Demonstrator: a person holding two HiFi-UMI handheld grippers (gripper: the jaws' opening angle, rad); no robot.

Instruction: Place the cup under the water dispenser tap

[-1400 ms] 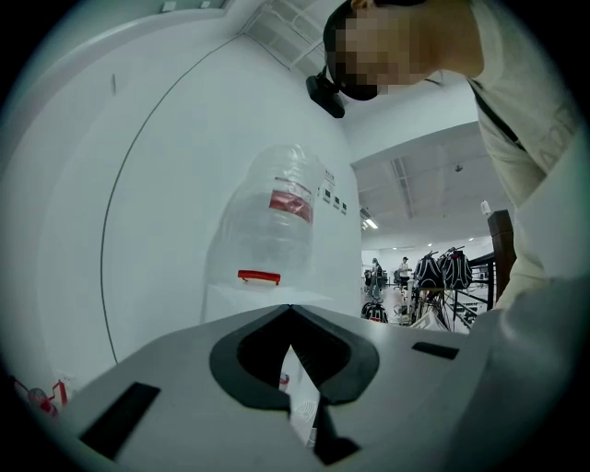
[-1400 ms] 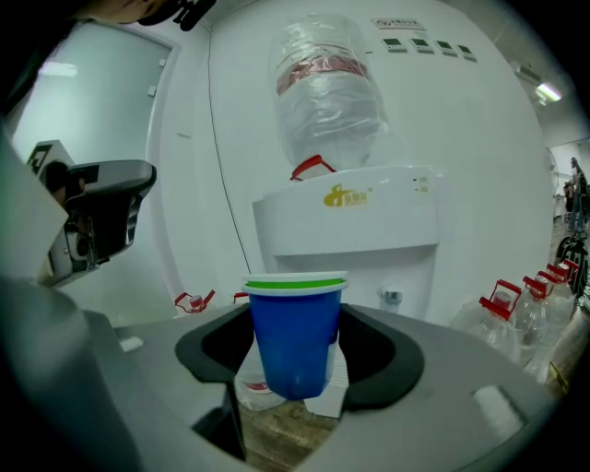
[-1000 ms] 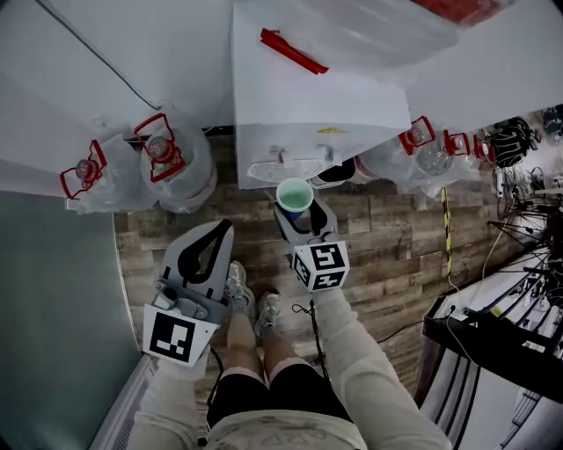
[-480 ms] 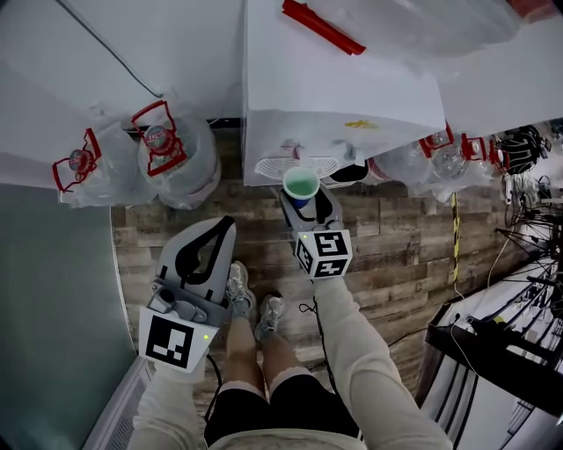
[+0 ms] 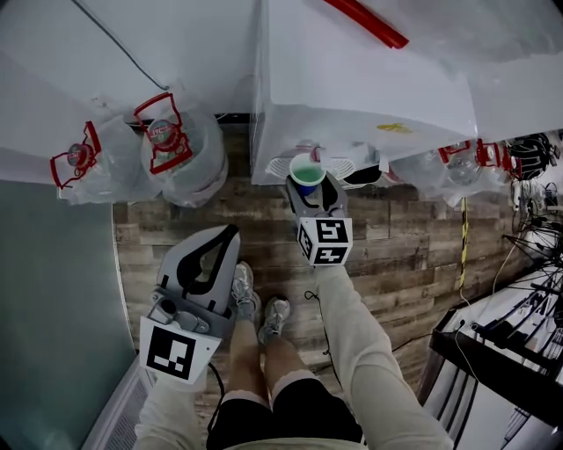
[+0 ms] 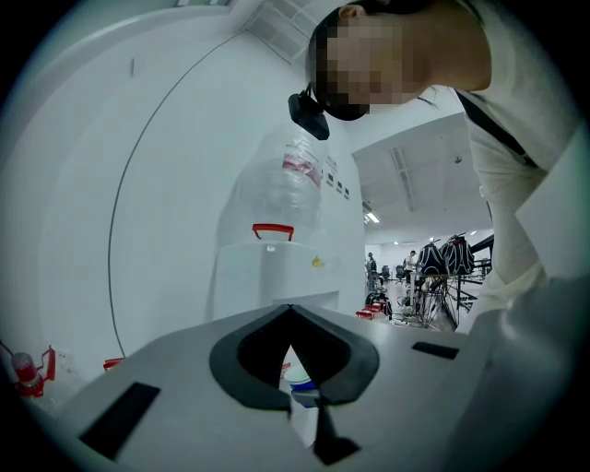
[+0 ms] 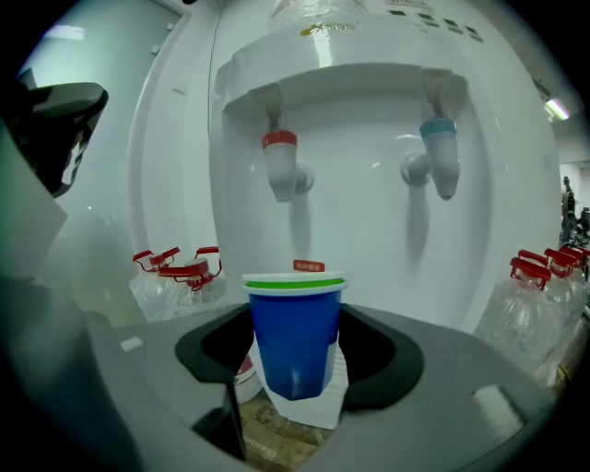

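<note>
head view: taps (image 7: 280,166) hidden under dispenser (image 5: 352,97) top, cup (image 5: 305,167) base behind right gripper (image 5: 310,186) | left gripper view: cup mostly behind left gripper (image 6: 290,318) | right gripper view: bottle (image 7: 309,9) cut off above

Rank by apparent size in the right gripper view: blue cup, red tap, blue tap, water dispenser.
1. water dispenser
2. blue cup, though nearness to the camera enlarges it
3. red tap and blue tap: alike, not ranked
</note>
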